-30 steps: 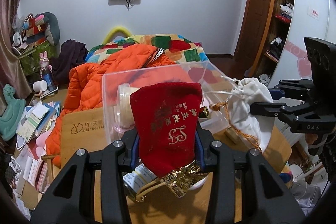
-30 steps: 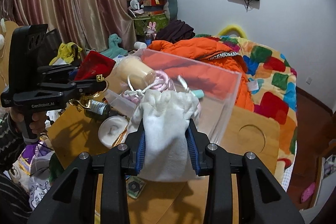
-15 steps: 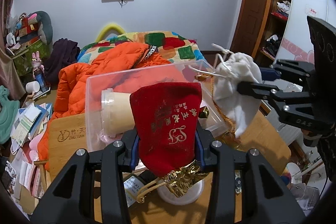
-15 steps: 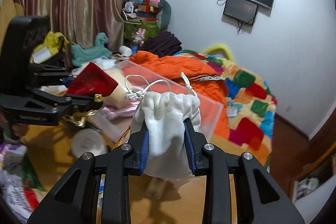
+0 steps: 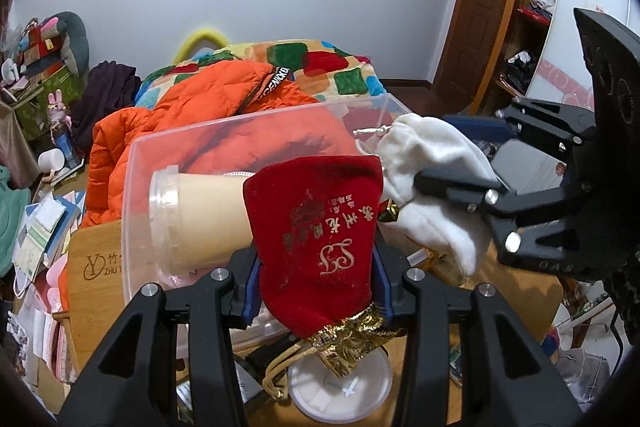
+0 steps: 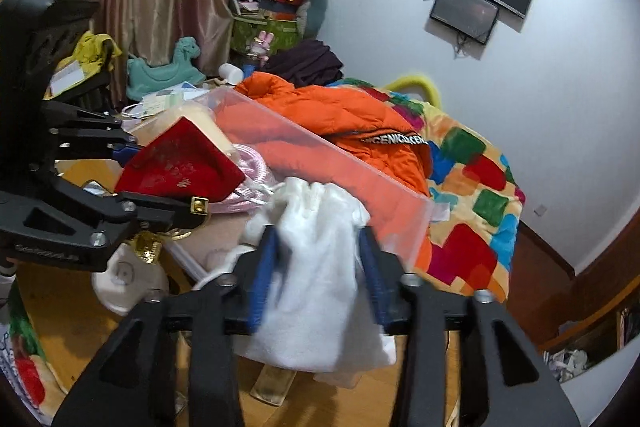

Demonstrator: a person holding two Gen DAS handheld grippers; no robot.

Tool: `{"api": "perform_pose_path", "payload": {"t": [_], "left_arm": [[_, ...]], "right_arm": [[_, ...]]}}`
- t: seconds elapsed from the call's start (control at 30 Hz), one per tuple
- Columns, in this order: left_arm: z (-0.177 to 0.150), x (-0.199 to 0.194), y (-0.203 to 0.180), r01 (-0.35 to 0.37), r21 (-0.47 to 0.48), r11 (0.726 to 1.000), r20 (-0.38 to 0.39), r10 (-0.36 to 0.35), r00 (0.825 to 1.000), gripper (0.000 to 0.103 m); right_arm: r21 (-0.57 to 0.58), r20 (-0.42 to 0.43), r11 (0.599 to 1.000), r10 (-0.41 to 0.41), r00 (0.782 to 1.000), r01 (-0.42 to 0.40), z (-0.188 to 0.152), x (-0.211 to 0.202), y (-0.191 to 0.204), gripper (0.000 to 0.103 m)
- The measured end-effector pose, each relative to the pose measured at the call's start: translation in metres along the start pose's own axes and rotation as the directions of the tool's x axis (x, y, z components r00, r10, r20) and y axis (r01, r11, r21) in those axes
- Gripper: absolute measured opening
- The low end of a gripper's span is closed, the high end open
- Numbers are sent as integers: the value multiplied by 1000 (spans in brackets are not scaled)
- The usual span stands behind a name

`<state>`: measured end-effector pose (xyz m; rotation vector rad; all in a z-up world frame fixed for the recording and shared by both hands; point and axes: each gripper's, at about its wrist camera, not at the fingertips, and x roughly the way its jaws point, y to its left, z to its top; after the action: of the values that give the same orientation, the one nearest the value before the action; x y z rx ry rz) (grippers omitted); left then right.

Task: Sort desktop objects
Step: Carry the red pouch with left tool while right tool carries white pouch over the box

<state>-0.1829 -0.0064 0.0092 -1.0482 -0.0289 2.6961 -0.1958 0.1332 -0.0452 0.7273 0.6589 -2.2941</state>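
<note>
My left gripper (image 5: 316,287) is shut on a red velvet pouch (image 5: 320,235) with gold trim, held over the near edge of a clear plastic bin (image 5: 224,147). My right gripper (image 6: 320,275) is shut on a white cloth drawstring pouch (image 6: 320,291), held at the bin's right end (image 6: 400,223). In the left wrist view the white pouch (image 5: 424,183) and the right gripper (image 5: 472,163) are just right of the red pouch. In the right wrist view the red pouch (image 6: 180,167) and the left gripper (image 6: 160,179) are at the left. A cream plastic cup (image 5: 196,215) and a pink cord (image 6: 252,171) lie in the bin.
The bin stands on a wooden table (image 5: 96,267). A white round lid (image 5: 340,387) and a small can lie on the table under the red pouch. An orange jacket (image 5: 192,115) and a colourful quilt (image 6: 472,187) lie on the bed behind. Clutter lies on the floor at the left.
Both grippers have moved closer to the bin. The white pouch has come in towards the bin's right end, close beside the red pouch. Both pouches stay gripped.
</note>
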Motion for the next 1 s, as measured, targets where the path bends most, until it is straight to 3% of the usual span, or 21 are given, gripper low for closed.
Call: {"api": "perform_pose_path", "payload": {"t": [0.07, 0.23, 0.47, 0.63, 0.67, 0.77, 1.0], "left_arm": [[2, 3, -3, -8, 4, 1000, -3, 8, 1000, 47], [10, 6, -4, -7, -8, 1000, -4, 7, 1000, 47], [21, 0, -6, 2, -10, 1000, 13, -2, 1000, 53], [19, -2, -7, -10, 6, 1000, 8, 10, 1000, 56], [18, -4, -7, -7, 4, 1000, 7, 7, 1000, 58], [17, -9, -6, 5, -4, 1000, 6, -5, 1000, 77], [24, -18, -7, -20, -11, 1000, 26, 21, 999, 77]], "right_arm": [[10, 14, 999, -31, 999, 31, -1, 0, -2, 58], [56, 2, 998, -17, 1000, 17, 3, 2, -9, 58], [91, 48, 995, -42, 998, 37, 13, -14, -15, 58], [99, 58, 995, 6, 998, -12, 10, -28, -13, 61], [98, 57, 995, 11, 998, -17, 7, -32, -11, 62], [89, 60, 996, 9, 998, -14, 0, -41, -8, 67], [99, 60, 995, -2, 998, -4, -19, -52, -3, 69]]}}
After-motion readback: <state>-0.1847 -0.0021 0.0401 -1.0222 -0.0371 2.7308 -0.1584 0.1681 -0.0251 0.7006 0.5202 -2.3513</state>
